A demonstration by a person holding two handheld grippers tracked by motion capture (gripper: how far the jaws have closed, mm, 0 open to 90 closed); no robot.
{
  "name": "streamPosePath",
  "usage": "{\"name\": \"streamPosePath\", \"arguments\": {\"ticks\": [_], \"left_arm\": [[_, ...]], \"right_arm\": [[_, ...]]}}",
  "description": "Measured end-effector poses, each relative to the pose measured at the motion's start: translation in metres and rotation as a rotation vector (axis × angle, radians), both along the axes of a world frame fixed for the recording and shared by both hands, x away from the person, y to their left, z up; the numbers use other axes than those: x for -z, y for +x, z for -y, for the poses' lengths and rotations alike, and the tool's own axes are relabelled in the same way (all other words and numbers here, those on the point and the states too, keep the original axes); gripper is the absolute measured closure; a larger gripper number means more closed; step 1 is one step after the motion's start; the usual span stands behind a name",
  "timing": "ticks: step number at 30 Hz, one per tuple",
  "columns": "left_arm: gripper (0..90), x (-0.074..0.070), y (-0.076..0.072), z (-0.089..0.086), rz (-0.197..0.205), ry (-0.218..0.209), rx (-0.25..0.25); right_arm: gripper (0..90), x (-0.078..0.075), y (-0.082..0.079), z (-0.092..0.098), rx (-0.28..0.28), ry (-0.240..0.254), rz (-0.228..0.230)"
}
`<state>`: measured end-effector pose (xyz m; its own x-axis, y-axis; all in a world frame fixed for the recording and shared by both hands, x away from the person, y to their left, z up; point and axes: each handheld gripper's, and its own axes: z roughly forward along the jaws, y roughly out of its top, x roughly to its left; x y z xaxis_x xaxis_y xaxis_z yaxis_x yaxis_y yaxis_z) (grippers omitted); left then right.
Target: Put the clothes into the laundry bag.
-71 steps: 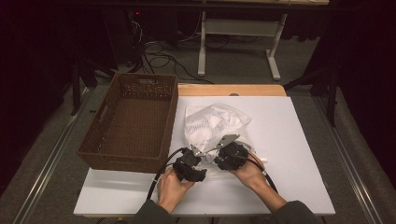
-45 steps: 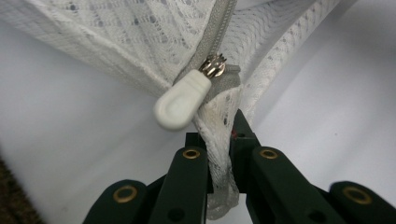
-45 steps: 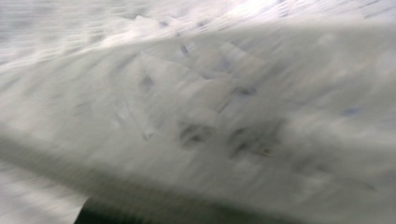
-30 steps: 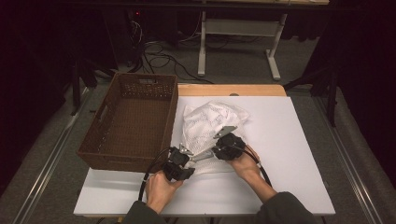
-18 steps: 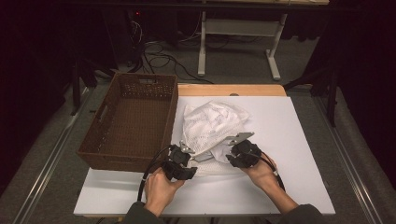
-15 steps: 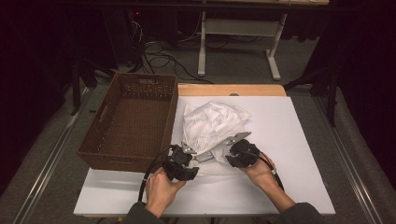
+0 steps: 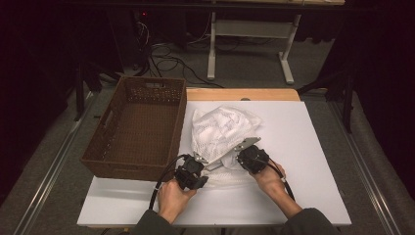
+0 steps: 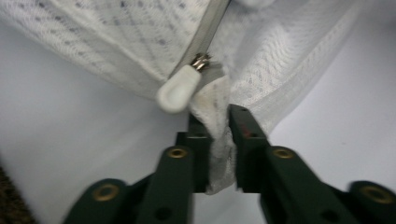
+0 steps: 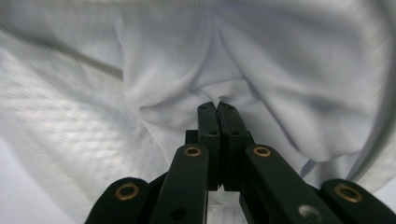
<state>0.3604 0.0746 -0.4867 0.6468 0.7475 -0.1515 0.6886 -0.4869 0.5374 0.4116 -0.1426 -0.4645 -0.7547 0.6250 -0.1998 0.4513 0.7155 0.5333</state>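
A white mesh laundry bag [image 7: 222,127] lies crumpled on the white table [image 7: 313,147]. My left gripper [image 7: 215,165] is at the bag's near edge. Its jaws have just been closing and are shut on a bunched strip of mesh [image 8: 217,116], right beside the white zipper pull [image 8: 177,93]. My right gripper [image 7: 235,159] is close by to the right, at the same edge. Its jaws have just closed too, and they pinch a fold of smooth white cloth [image 9: 289,70] at their tips [image 9: 217,106]. Mesh fabric [image 9: 70,130] lies left of that fold.
A brown wicker basket [image 7: 132,169] with nothing in it stands on the left of the table, its front right corner close to my left hand. Bare table stretches to the right of the bag. Cables and a desk frame [image 7: 244,29] lie on the floor beyond the far edge.
Since a second ago the right gripper has moved right and toward the front edge. The bag's near edge has been drawn forward between the two grippers. The left gripper has barely shifted.
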Motion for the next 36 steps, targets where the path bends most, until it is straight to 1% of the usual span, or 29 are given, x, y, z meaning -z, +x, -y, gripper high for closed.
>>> {"name": "streamPosePath", "arguments": {"ticks": [2,4,5,6,7,9,10,11,13,14,15,16,17,18,19,20,22,23,24,25,26,28,29,31,32,34,35,36], "left_arm": [[86.5,-0.001,0.0,0.001,0.003,-0.003,0.011],[87.0,-0.002,-0.003,0.0,0.007,-0.001,0.018],[87.1,-0.002,-0.004,-0.001,0.008,-0.007,0.021],[87.1,-0.003,-0.006,-0.003,0.007,-0.01,0.029],[87.2,-0.003,-0.006,-0.005,0.006,-0.017,0.027],[87.4,-0.002,-0.006,-0.009,-0.008,-0.038,0.024],[87.4,-0.001,-0.006,-0.01,-0.013,-0.041,0.024],[87.4,-0.001,-0.005,-0.011,-0.016,-0.042,0.025],[87.4,0.0,-0.003,-0.009,-0.013,-0.045,0.021],[87.4,0.0,-0.002,-0.009,-0.013,-0.047,0.02],[87.3,0.001,-0.001,-0.008,-0.012,-0.047,0.021],[87.2,0.001,-0.001,-0.008,-0.011,-0.041,0.024],[87.1,0.002,-0.001,-0.008,-0.01,-0.037,0.029],[87.0,0.002,-0.001,-0.008,-0.011,-0.038,0.029],[86.9,0.002,0.0,-0.008,-0.015,-0.049,0.027],[86.8,0.002,0.001,-0.009,-0.02,-0.061,0.026],[86.7,0.003,0.003,-0.009,-0.025,-0.064,0.032],[86.6,0.004,0.004,-0.009,-0.028,-0.065,0.029],[86.6,0.004,0.004,-0.009,-0.031,-0.066,0.027],[86.5,0.004,0.004,-0.009,-0.028,-0.064,0.026],[86.5,0.003,0.003,-0.009,-0.024,-0.059,0.027],[86.3,0.002,0.002,-0.007,-0.014,-0.049,0.023],[86.2,0.001,0.002,-0.006,-0.013,-0.046,0.022],[86.1,0.002,0.001,-0.006,-0.009,-0.042,0.015],[86.0,0.002,0.001,-0.005,-0.01,-0.039,0.017],[85.9,0.002,0.001,-0.005,-0.008,-0.033,0.019],[85.8,0.002,0.001,-0.005,-0.007,-0.033,0.019],[85.8,0.001,0.002,-0.005,-0.008,-0.035,0.019]], "right_arm": [[90.0,-0.008,0.004,-0.004,0.007,0.018,0.01],[90.0,-0.009,0.01,-0.01,0.025,0.036,0.01],[90.0,-0.007,0.014,-0.014,0.034,0.045,0.013],[89.9,-0.005,0.018,-0.017,0.038,0.05,0.007],[89.5,0.002,0.024,-0.023,0.059,0.051,0.01],[89.0,0.014,0.032,-0.031,0.074,0.007,0.03],[88.8,0.024,0.037,-0.035,0.082,-0.024,0.049],[88.7,0.028,0.041,-0.036,0.086,-0.048,0.046],[87.8,0.029,0.045,-0.034,0.099,-0.024,0.046],[85.1,0.028,0.045,-0.033,0.101,-0.025,0.03],[77.6,0.026,0.044,-0.031,0.101,-0.019,0.025],[73.2,0.024,0.042,-0.03,0.096,-0.011,0.015],[66.7,0.021,0.039,-0.029,0.103,-0.01,-0.004],[62.7,0.018,0.034,-0.027,0.101,-0.004,-0.018],[60.7,0.014,0.029,-0.026,0.113,-0.01,-0.024],[58.7,0.009,0.025,-0.022,0.117,-0.016,-0.028],[54.5,-0.001,0.014,-0.013,0.142,0.02,-0.037],[53.5,-0.006,0.007,-0.008,0.149,0.034,-0.034],[52.7,-0.01,0.001,-0.002,0.15,0.044,-0.027],[52.5,-0.015,-0.006,0.005,0.145,0.041,-0.019],[52.7,-0.018,-0.011,0.013,0.144,0.043,-0.002],[55.0,-0.023,-0.019,0.035,0.168,0.067,0.014],[58.1,-0.024,-0.02,0.046,0.195,0.084,0.015],[60.6,-0.023,-0.019,0.068,0.262,0.099,0.024],[61.0,-0.02,-0.018,0.076,0.29,0.105,0.016],[60.9,-0.014,-0.014,0.083,0.306,0.099,0.002],[60.4,-0.011,-0.013,0.083,0.307,0.097,-0.007],[59.6,-0.009,-0.01,0.081,0.301,0.106,-0.013]]}}
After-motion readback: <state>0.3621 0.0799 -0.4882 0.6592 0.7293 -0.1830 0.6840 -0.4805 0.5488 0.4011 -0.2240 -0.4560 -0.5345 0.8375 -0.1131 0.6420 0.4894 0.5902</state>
